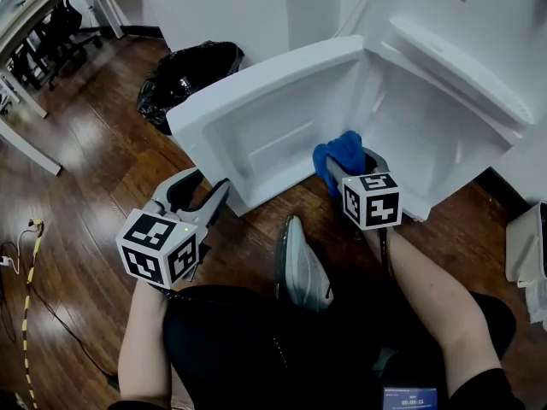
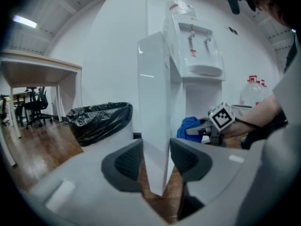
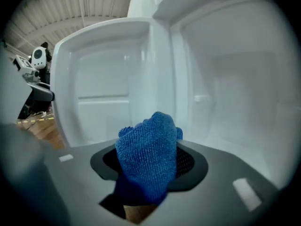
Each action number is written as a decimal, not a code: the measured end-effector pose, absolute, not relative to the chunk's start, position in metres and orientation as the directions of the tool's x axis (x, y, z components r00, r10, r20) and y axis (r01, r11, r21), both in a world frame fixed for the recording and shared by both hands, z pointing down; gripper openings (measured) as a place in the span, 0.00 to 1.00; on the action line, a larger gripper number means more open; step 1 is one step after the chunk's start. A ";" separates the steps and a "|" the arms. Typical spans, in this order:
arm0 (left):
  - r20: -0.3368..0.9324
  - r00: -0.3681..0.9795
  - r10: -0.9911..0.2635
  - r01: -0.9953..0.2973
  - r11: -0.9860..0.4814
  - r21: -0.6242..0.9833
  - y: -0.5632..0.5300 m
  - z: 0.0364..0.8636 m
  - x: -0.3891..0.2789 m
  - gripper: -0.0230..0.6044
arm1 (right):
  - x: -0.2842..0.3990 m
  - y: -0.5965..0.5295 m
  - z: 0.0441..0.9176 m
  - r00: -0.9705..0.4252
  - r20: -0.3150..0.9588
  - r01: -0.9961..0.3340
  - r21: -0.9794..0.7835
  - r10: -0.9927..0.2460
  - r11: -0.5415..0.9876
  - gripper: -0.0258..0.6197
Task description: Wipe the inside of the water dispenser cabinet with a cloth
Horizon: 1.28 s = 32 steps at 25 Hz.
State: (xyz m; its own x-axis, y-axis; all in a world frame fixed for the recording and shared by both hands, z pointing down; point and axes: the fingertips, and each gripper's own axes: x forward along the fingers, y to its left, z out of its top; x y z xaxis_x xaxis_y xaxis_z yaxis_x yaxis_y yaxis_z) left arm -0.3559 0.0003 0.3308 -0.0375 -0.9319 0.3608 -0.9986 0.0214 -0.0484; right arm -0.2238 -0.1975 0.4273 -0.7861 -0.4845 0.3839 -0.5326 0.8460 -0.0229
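Flooring, far left: dark glossy wood planks, with a thin yellow cable lying along them, well apart from the work.

Bin bag: black crinkled plastic, slack and shiny, behind the door.

Left gripper: grey moulded shell with ribbed dark pads. The jaws are drawn in narrow on the free edge of the cabinet door, one pad on each face, holding it open.

Cabinet door: white rigid plastic, smooth. The inner face is a shallow tray with a raised rim and one moulded ledge.

Cloth: blue microfibre with a looped nap, bunched into a soft wad. It is pinched between the jaws of the right gripper, with most of it standing proud of the tips. It sits low at the cabinet's mouth, near the hinge side. Contact with the plastic cannot be confirmed.

Cabinet interior: white, smooth and boxy, with a shelf lip across the upper wall.

Hazards, as judged:
- The wad looks held by a small fold, so a hard drag over a ledge or corner could pull it free.
- A wad wipes only a narrow stripe, so corners may be missed.
- The gripper's hard tips could scrape the plastic if the cloth rides back.
- The door could swing if the left pads slide on its slick edge.
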 end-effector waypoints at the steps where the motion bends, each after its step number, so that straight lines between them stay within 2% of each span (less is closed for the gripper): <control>1: 0.360 -0.039 -0.932 -0.999 0.023 -0.047 0.000 0.331 -0.356 0.33 | -0.238 -0.182 0.428 -0.807 0.385 -0.492 -0.020 -0.448 0.870 0.40; 7: 0.359 -0.042 -0.933 -0.999 0.028 -0.044 0.000 0.331 -0.357 0.33 | -0.317 -0.068 0.415 -0.913 0.367 -0.182 0.027 -0.179 0.983 0.40; 10: 0.358 -0.041 -0.933 -0.999 0.028 -0.043 0.000 0.331 -0.356 0.33 | -0.328 -0.029 0.407 -0.930 0.362 -0.052 0.029 -0.059 0.998 0.40; 12: 0.357 -0.042 -0.933 -0.999 0.028 -0.043 0.000 0.331 -0.357 0.33 | -0.325 -0.025 0.404 -0.929 0.370 -0.012 0.048 -0.029 0.999 0.40; 15: 0.358 -0.043 -0.933 -0.999 0.029 -0.045 0.001 0.331 -0.357 0.33 | -0.300 -0.072 0.415 -0.906 0.404 -0.092 0.104 -0.127 0.990 0.40; 20: 0.359 -0.043 -0.932 -0.999 0.029 -0.044 0.000 0.330 -0.357 0.33 | -0.224 -0.197 0.424 -0.788 0.436 -0.392 0.187 -0.434 0.901 0.40; 23: 0.361 -0.045 -0.932 -0.999 0.033 -0.041 -0.002 0.330 -0.358 0.33 | -0.188 -0.239 0.429 -0.681 0.461 -0.533 0.221 -0.569 0.817 0.40; 25: 0.362 -0.048 -0.931 -0.999 0.038 -0.036 -0.002 0.330 -0.358 0.33 | -0.185 -0.242 0.447 -0.646 0.518 -0.562 0.174 -0.561 0.808 0.40; 27: 0.361 -0.049 -0.931 -0.999 0.040 -0.032 -0.002 0.329 -0.358 0.33 | -0.199 -0.225 0.463 -0.659 0.560 -0.535 0.118 -0.502 0.836 0.40; 32: 0.357 -0.049 -0.933 -0.999 0.044 -0.022 -0.003 0.329 -0.358 0.33 | -0.264 -0.148 0.486 -0.711 0.634 -0.329 0.083 -0.305 0.941 0.40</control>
State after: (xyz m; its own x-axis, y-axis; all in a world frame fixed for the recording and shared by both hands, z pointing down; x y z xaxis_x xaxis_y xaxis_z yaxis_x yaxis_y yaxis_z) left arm -0.3579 -0.0032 0.3287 -0.0490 -0.9327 0.3574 -0.9988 0.0440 -0.0221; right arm -0.2637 -0.1478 0.4855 -0.7106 -0.3046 0.6343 -0.3288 0.9407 0.0834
